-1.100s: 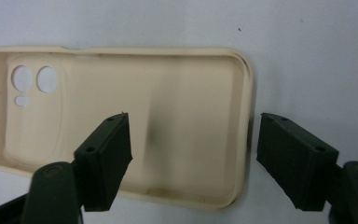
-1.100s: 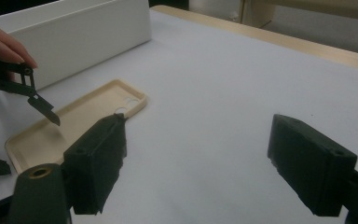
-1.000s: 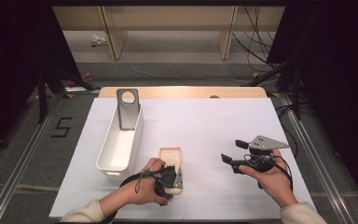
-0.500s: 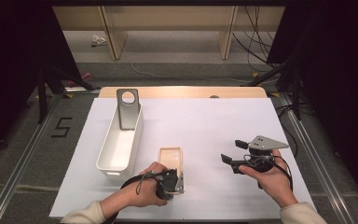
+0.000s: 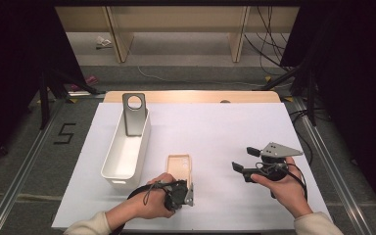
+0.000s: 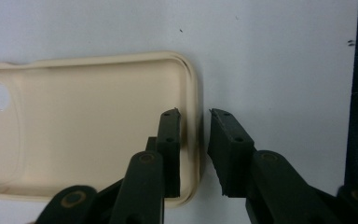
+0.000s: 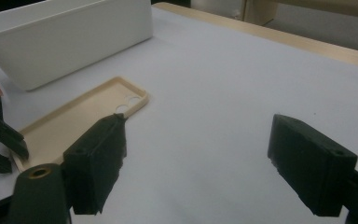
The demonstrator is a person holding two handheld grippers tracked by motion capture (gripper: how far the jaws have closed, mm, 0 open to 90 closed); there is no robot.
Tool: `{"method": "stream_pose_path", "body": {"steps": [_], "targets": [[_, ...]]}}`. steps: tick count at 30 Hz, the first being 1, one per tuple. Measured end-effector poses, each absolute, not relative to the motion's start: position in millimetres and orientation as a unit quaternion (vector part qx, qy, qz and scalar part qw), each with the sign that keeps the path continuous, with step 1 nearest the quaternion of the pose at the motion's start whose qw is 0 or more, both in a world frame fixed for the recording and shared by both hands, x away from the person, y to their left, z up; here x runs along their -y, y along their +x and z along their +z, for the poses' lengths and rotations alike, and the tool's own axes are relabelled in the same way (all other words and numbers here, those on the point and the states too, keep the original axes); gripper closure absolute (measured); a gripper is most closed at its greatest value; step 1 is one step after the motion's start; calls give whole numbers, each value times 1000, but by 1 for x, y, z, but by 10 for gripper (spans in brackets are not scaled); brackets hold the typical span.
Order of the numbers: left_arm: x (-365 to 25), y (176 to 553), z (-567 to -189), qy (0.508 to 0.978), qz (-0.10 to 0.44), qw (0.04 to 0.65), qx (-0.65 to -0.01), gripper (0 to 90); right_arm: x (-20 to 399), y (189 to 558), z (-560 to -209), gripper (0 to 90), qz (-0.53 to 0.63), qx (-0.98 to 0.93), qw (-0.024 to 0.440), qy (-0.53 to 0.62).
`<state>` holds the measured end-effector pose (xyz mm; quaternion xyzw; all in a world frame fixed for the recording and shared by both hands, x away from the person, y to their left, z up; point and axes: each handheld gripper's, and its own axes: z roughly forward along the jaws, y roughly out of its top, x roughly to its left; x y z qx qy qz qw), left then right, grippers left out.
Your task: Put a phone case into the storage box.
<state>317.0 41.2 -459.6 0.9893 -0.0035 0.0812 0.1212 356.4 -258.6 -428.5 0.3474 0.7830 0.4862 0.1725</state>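
A cream phone case (image 5: 180, 168) lies flat, open side up, on the white table just beside a white bin.

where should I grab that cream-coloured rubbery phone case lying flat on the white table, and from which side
Take the cream-coloured phone case by its raised rim at the short end nearest the person, coming in low from that end. It lies open side up, so the thin lip is probably the only part that stands clear of the white table. The left gripper already straddles that lip, one jaw inside and one outside, its jaws just closing.
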Motion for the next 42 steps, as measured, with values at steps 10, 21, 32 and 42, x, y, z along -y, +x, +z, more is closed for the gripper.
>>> {"method": "stream_pose_path", "body": {"steps": [10, 21, 32, 42], "targets": [[-40, 320, -459, 990, 74, 117, 3, 815, 259, 356, -429, 202, 486, -783, 172, 347], [-40, 320, -458, 991, 69, 114, 5, 853, 259, 356, -429, 202, 485, -784, 171, 348], [-43, 315, -456, 988, 77, 131, 7, 868, 258, 356, -428, 204, 485, -784, 172, 346], [-43, 310, -443, 975, 134, 177, 3, 871, 254, 355, -427, 207, 489, -784, 168, 344]]}}
